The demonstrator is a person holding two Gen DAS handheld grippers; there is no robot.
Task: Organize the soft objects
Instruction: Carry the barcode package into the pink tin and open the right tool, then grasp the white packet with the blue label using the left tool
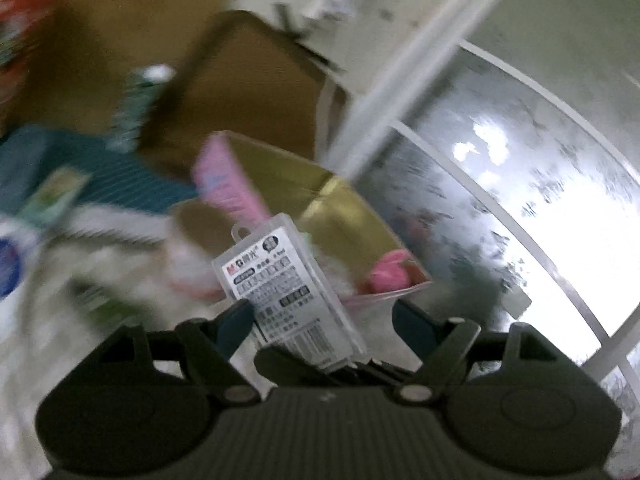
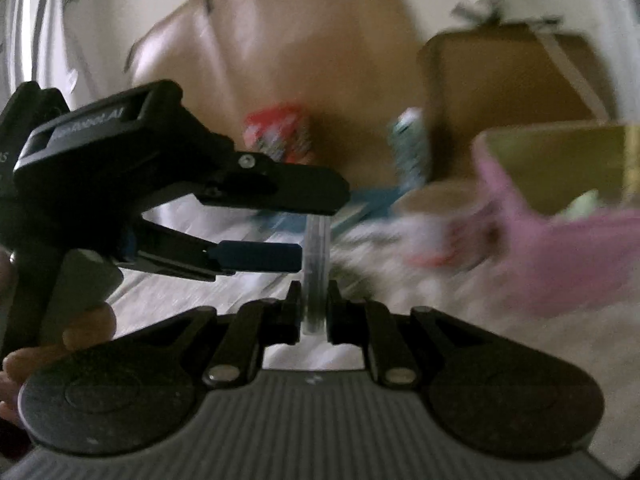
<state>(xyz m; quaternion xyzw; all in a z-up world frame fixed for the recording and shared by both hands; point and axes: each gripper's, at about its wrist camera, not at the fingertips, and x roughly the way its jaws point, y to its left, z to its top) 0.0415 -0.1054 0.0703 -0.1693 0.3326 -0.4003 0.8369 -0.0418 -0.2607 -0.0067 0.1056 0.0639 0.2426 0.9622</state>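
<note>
Clear plastic case (image 2: 316, 276) clamped edge-on in right fingers (image 2: 314, 312); left fingers (image 1: 320, 316) spread (surroundings blurred).

My left gripper (image 1: 322, 312) has its blue-tipped fingers (image 1: 240, 316) spread, and a clear plastic case (image 1: 288, 284) with a printed label stands between them, leaning against the left one and clear of the right. Just beyond it sits a pink-edged box (image 1: 320, 200) with a gold interior. Farther off is a brown cardboard box (image 1: 240, 92). A white-framed window (image 1: 520, 184) fills the right. The scene is blurred.
</note>
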